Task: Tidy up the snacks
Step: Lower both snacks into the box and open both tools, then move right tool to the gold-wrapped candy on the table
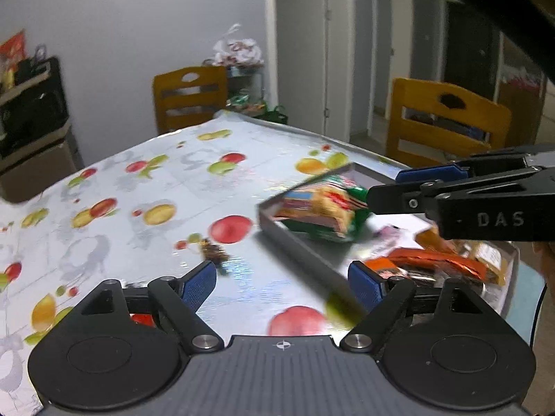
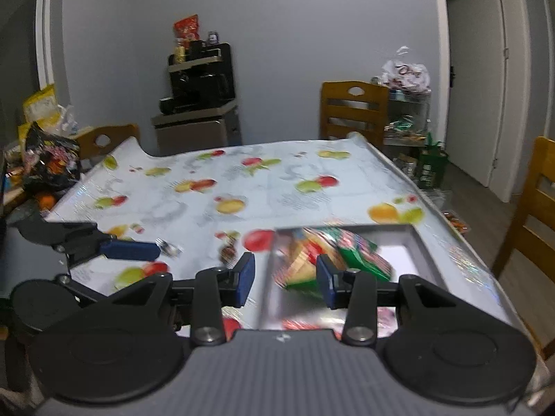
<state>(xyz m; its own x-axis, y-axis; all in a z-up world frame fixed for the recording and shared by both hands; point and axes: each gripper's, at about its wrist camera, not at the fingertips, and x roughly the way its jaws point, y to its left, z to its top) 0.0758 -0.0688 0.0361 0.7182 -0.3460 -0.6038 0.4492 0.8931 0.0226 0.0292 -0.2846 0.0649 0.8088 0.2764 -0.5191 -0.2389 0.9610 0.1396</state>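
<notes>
A grey tray [image 1: 301,246] lies on the fruit-patterned tablecloth and holds green and yellow snack packs [image 1: 326,208] and orange packets [image 1: 433,263]. My left gripper [image 1: 281,284] hovers above the cloth just left of the tray, open, with nothing between its blue pads. A small dark candy [image 1: 215,253] lies on the cloth ahead of its left pad. My right gripper [image 2: 286,275] is open over the tray's [image 2: 416,242] near left wall, holding nothing, with the snack packs [image 2: 347,253] just ahead. It also reaches in from the right in the left wrist view [image 1: 385,189].
Wooden chairs stand at the far end [image 2: 350,111] and the right side [image 1: 447,121] of the table. A black snack bag [image 2: 48,163] sits at the table's far left. A wrapped candy [image 2: 170,248] lies near the left gripper's finger [image 2: 131,249]. The table's right edge runs close beside the tray.
</notes>
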